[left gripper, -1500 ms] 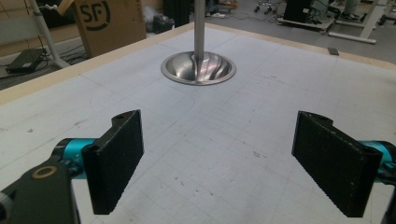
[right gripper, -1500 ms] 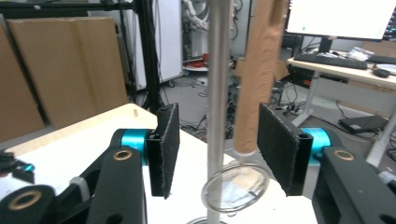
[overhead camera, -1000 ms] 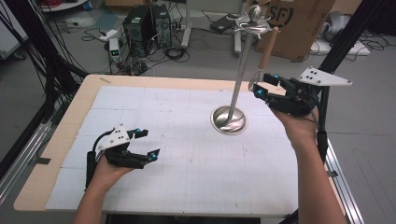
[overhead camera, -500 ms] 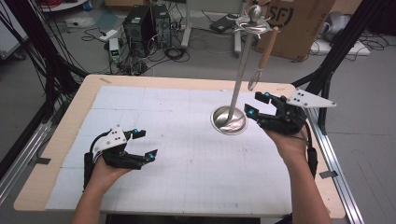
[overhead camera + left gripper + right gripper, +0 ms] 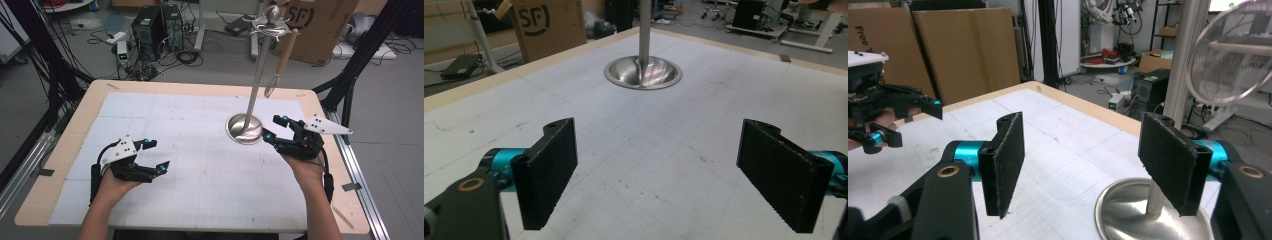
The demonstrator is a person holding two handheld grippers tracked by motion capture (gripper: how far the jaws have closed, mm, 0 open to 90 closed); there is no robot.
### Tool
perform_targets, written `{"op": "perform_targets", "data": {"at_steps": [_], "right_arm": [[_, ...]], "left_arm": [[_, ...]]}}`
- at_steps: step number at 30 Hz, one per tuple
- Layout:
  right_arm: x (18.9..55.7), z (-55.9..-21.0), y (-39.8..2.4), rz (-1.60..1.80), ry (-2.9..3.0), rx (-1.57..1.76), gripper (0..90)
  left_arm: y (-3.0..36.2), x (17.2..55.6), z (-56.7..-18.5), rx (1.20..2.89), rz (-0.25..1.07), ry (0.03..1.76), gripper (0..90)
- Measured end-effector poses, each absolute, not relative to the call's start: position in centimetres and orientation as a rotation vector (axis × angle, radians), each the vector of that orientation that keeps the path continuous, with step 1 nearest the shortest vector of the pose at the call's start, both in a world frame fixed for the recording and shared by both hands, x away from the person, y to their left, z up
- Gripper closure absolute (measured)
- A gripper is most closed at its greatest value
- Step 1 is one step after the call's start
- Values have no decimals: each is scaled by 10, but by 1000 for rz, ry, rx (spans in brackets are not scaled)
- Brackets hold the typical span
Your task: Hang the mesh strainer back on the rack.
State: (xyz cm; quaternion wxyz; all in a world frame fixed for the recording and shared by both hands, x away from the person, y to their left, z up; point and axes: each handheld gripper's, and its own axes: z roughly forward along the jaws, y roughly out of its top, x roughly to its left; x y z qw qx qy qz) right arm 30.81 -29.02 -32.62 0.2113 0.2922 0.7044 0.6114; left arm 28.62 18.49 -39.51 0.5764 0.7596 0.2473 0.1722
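A polished metal stand [image 5: 244, 128] rises from a round base on the white gridded mat, right of centre. A wooden-handled wire strainer [image 5: 283, 55] hangs from its top; its mesh ring [image 5: 1233, 55] is at the upper right of the right gripper view. My right gripper [image 5: 272, 128] sits low just right of the base. Its jaws have just been opening and stand open, nothing between them [image 5: 1083, 125], with the stand's base [image 5: 1128, 210] below them. My left gripper [image 5: 159, 154] rests open near the front left, aimed across bare mat [image 5: 659, 130] toward the base [image 5: 643, 73].
The table's wooden border [image 5: 200, 86] frames the mat. Behind it on the floor are a computer tower [image 5: 150, 30], cables and a cardboard box [image 5: 320, 25]. Black frame posts stand at both sides, and an aluminium rail [image 5: 360, 170] runs along the right edge.
The right hand has come down from beside the hanging strainer to table level next to the stand's base, and its jaws stand wider. The left hand has stayed put.
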Motion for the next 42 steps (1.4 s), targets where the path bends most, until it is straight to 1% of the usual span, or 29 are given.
{"op": "perform_targets", "data": {"at_steps": [10,25,33,38,42], "right_arm": [[303,-355,-290,1682,1982,855,317],[289,-381,-288,1699,1986,843,272],[287,-386,-284,1699,2003,845,249],[288,-391,-285,1706,2007,872,212],[288,-390,-285,1711,2000,869,202]], "left_arm": [[185,286,-399,1770,394,583,169],[184,287,-403,1776,394,590,168],[183,287,-403,1777,399,594,168],[184,287,-404,1769,399,603,168],[184,288,-405,1777,403,604,168]]}}
